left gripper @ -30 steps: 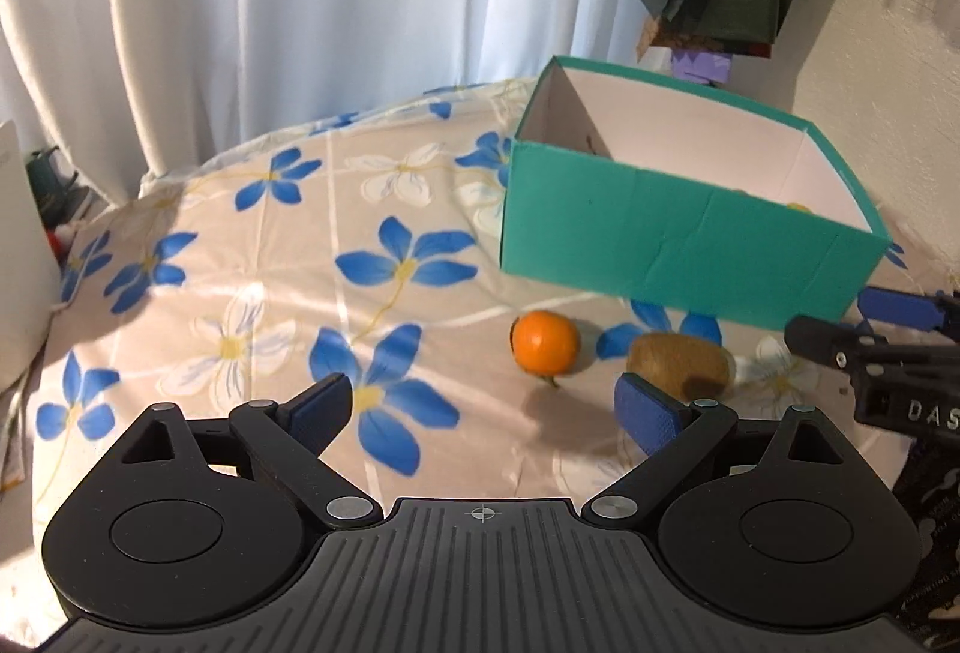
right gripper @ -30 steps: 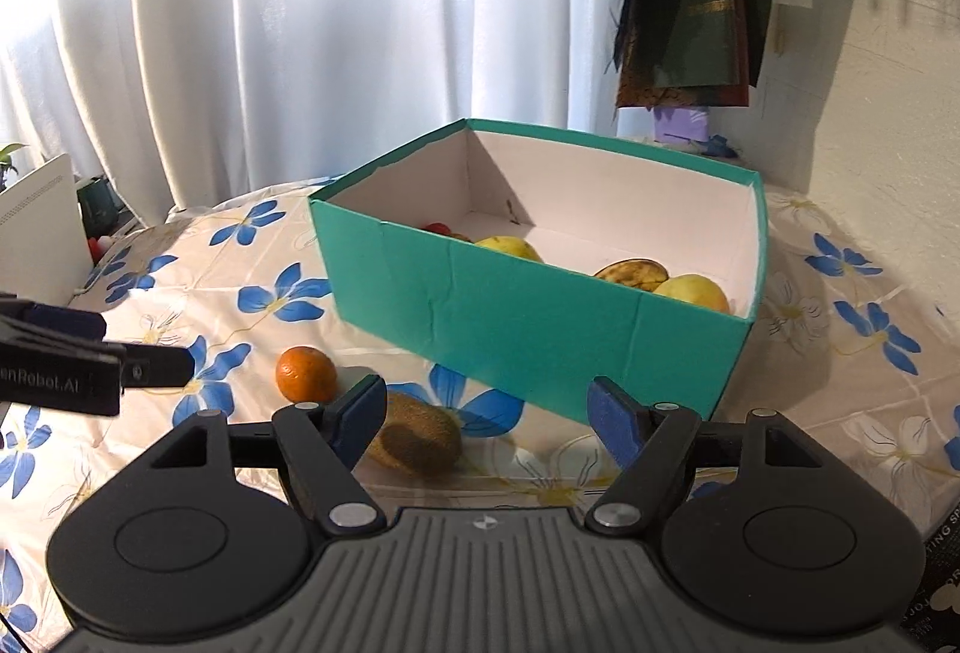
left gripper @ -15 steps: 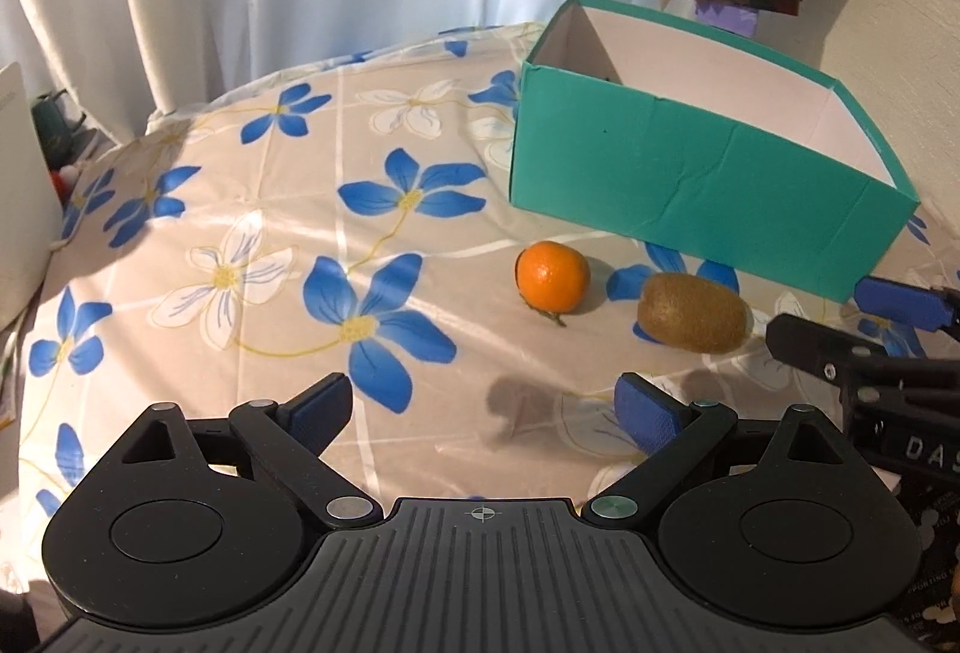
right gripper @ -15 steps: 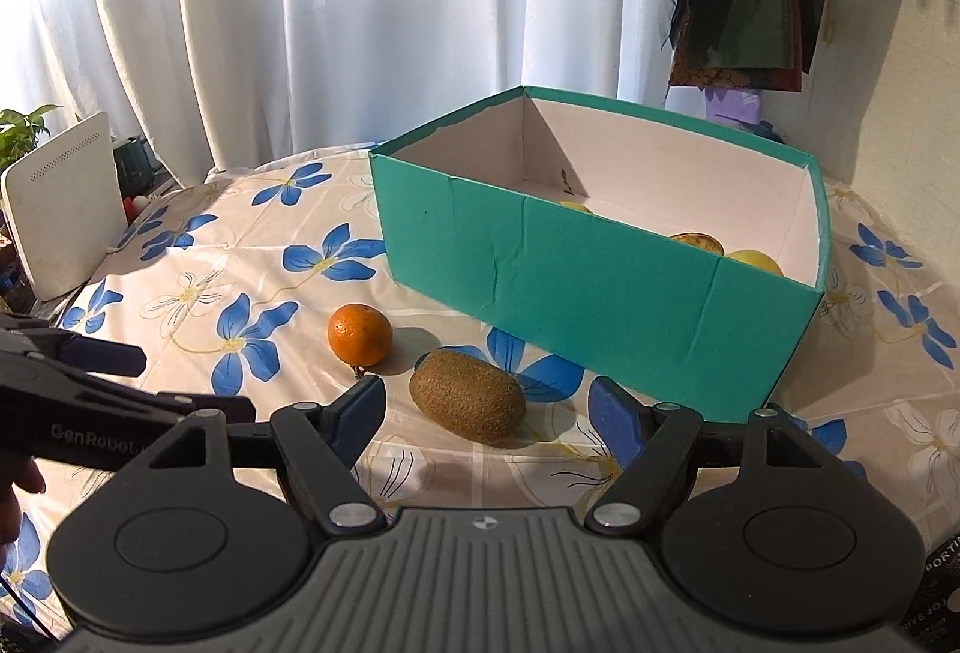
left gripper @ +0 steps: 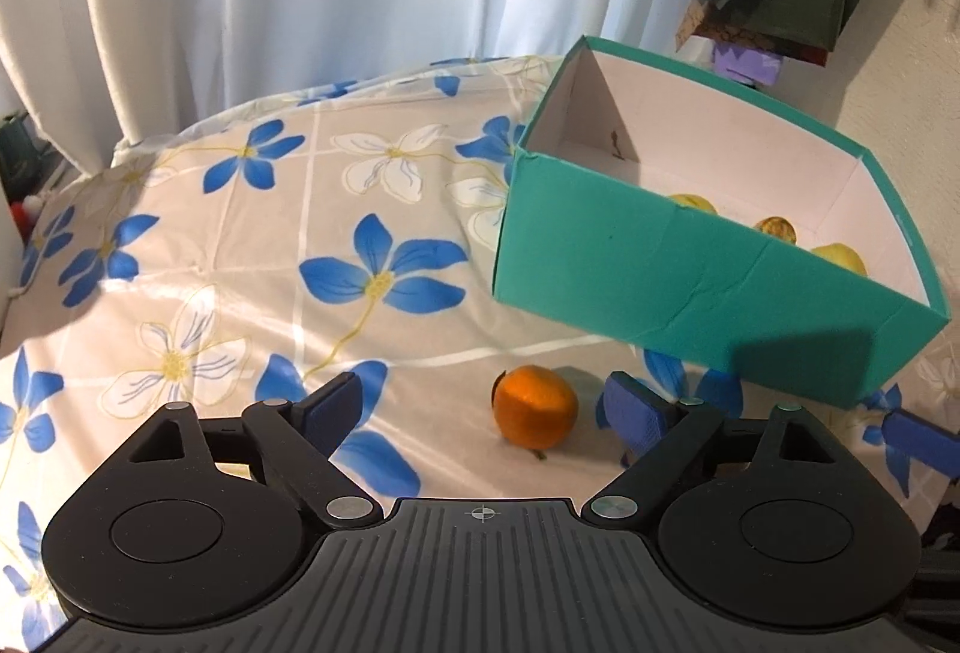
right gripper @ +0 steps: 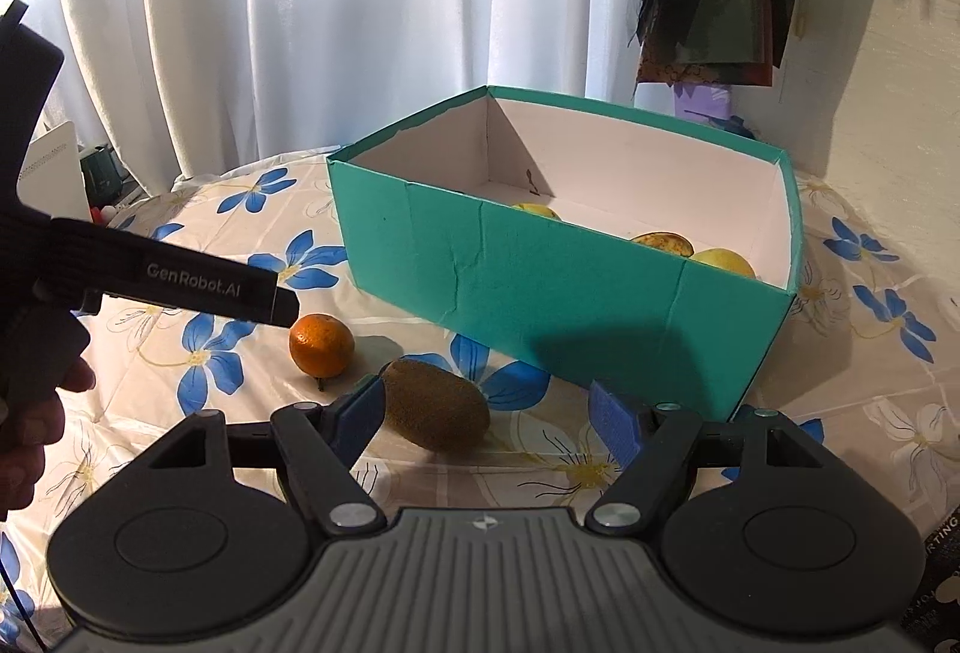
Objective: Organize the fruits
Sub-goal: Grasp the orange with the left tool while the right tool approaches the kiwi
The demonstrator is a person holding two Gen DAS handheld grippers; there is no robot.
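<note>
Since the earlier frame the left claw (left gripper: 483, 401) has been brought close over the small round orange mandarin (left gripper: 535, 405), and its jaws have just been narrowed a little; they are spread, with the fruit between them but untouched. The right claw (right gripper: 487, 416) is spread around the brown fuzzy kiwi (right gripper: 437, 412), near its left pad, not pinched. Both fruits lie on the flowered counter (left gripper: 252, 257) just before the teal cardboard box (left gripper: 690, 275), where yellow fruits are already held. Each fruit should be centred before closing. Open counter is left toward the curtain; the box's near wall must be cleared.
</note>
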